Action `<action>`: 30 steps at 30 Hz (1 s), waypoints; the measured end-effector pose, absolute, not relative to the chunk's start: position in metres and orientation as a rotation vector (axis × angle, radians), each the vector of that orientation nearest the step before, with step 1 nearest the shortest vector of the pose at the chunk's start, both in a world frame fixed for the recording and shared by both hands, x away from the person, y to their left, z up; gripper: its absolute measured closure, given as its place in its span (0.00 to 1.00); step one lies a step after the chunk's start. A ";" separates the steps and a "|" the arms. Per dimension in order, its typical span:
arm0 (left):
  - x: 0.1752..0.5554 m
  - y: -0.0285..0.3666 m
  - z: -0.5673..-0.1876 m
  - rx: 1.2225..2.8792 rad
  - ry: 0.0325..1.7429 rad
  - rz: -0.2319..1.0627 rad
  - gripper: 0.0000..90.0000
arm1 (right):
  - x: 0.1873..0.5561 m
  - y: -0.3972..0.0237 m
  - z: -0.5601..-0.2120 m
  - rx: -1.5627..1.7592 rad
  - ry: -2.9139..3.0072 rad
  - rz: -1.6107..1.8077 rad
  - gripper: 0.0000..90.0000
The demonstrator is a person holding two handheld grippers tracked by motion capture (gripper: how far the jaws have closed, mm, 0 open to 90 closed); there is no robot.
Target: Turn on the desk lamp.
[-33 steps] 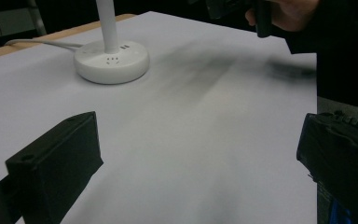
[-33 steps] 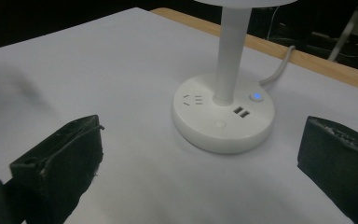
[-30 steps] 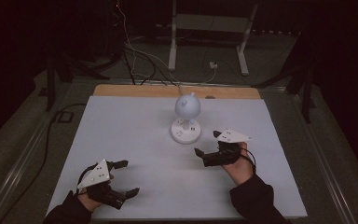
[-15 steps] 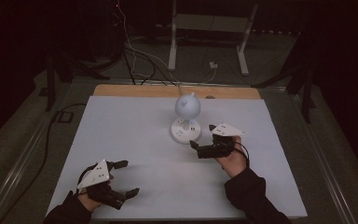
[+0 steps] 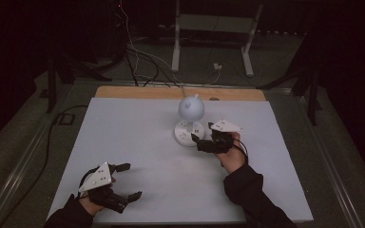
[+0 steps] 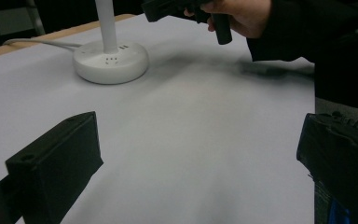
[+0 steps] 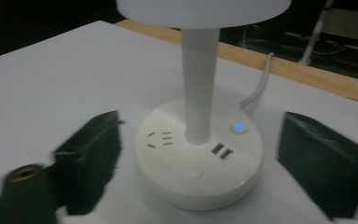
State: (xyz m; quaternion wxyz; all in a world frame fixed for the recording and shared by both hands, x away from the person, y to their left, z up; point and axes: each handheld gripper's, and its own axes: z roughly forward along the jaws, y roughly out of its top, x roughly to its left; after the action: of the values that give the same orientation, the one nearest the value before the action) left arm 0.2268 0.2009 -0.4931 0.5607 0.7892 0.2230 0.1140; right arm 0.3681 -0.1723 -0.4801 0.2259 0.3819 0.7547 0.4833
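Standing upright near the far middle of the white counter (image 5: 123, 142) is a small white desk lamp (image 5: 190, 121), its stem vertical above a round base (image 7: 200, 163) with sockets, USB ports and a lit blue button (image 7: 237, 126). Its cord (image 7: 261, 79) runs off toward the wooden far edge. The shade is cut off at the top in the right gripper view. The right gripper (image 5: 199, 140), jaws wide, sits just beside the base, one jaw on either side. The left gripper (image 5: 128, 181), also spread wide, holds nothing near the counter's front left corner.
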 end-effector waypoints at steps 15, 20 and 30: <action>0.227 0.201 -0.493 1.858 0.525 0.265 0.00 | 0.379 -0.172 -0.486 1.139 2.061 1.267 0.60; 0.227 0.201 -0.493 1.860 0.525 0.265 0.00 | 0.382 -0.170 -0.490 1.150 2.074 1.241 0.73; 0.227 0.201 -0.493 1.858 0.525 0.264 0.00 | 0.385 -0.164 -0.497 1.161 2.124 1.166 0.95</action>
State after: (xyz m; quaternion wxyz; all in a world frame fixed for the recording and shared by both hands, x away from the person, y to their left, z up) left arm 0.2269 0.2009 -0.4930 0.5615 0.7889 0.2230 0.1123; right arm 0.3855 -0.1640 -0.4971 0.2255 0.4210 0.7701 0.4229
